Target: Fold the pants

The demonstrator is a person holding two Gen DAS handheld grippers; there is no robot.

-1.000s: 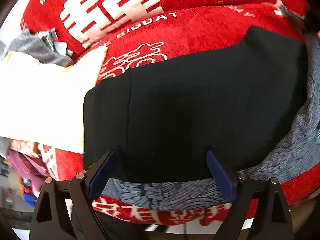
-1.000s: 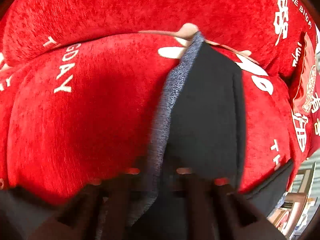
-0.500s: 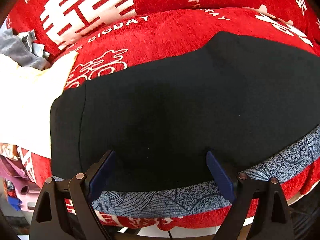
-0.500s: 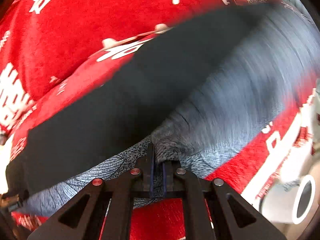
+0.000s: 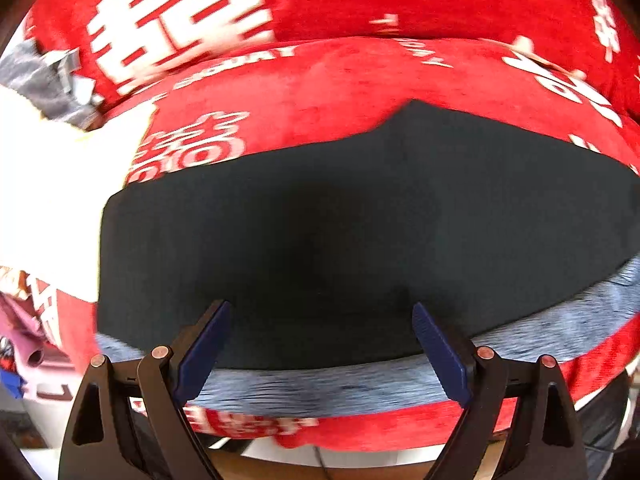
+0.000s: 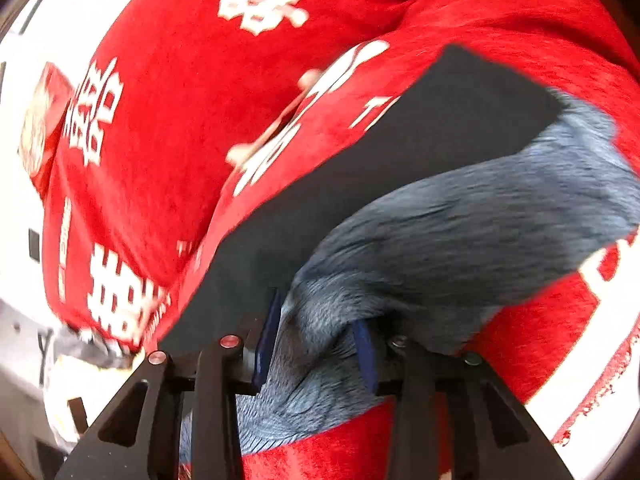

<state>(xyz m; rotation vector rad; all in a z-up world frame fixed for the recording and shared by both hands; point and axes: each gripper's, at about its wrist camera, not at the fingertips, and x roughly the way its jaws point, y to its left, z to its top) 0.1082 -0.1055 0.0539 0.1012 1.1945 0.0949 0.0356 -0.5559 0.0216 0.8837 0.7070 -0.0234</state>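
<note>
One pair of pants (image 5: 320, 232) is seen, black outside with a grey patterned lining. One red cover (image 5: 320, 80) with white lettering is counted beneath it. Left of the pants, one white cloth (image 5: 52, 200) and one grey crumpled garment (image 5: 36, 76) are counted. Two tools are counted: left tool (image 5: 320, 344), right tool (image 6: 316, 344).

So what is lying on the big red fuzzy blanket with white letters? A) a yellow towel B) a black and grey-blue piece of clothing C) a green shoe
B: black and grey-blue pants lie spread across the red fuzzy blanket.
</note>
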